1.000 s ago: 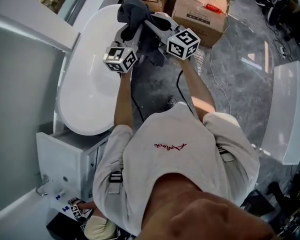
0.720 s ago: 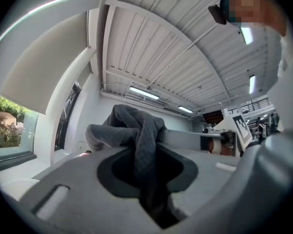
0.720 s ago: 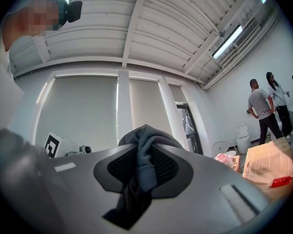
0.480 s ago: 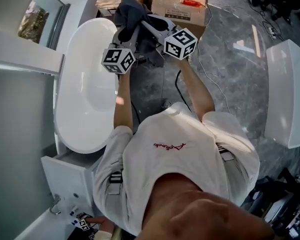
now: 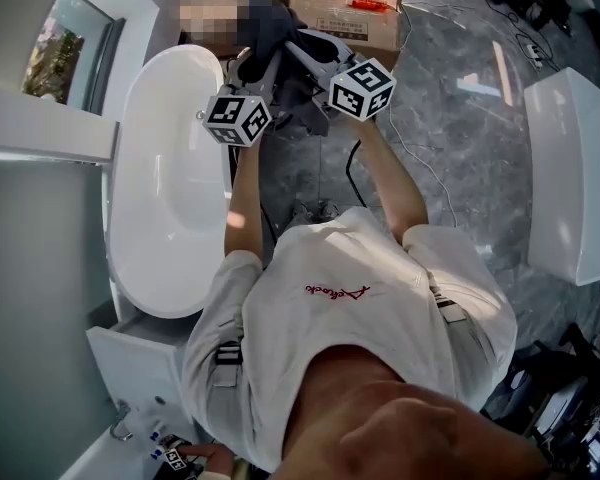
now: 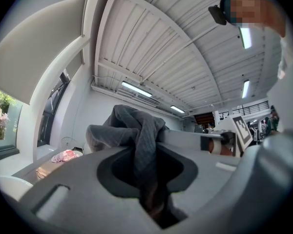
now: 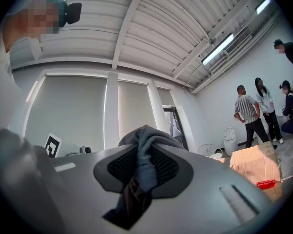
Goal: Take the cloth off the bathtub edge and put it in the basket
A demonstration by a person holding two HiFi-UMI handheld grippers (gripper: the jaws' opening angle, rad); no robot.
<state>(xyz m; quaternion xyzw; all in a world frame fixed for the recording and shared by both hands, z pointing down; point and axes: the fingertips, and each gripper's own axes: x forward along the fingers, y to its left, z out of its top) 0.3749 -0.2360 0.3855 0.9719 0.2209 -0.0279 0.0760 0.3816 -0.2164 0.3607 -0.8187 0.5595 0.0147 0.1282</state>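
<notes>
Bathtub (image 5: pixel 170 218): left of the left tongs, no cloth seen on its edge.
Left tongs (image 6: pixel 147 152): clamped narrow on a fold of the cloth (image 6: pixel 136 123).
Cloth: slung between both tongs, clear of the tub.
Right tongs (image 7: pixel 136 172): pinched on another fold.
Risk: a fold could be tugged free if the tongs are drawn apart.
Basket: not seen.

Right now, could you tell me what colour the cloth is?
The cloth is dark grey, finely ribbed; the left gripper view shows it best.
</notes>
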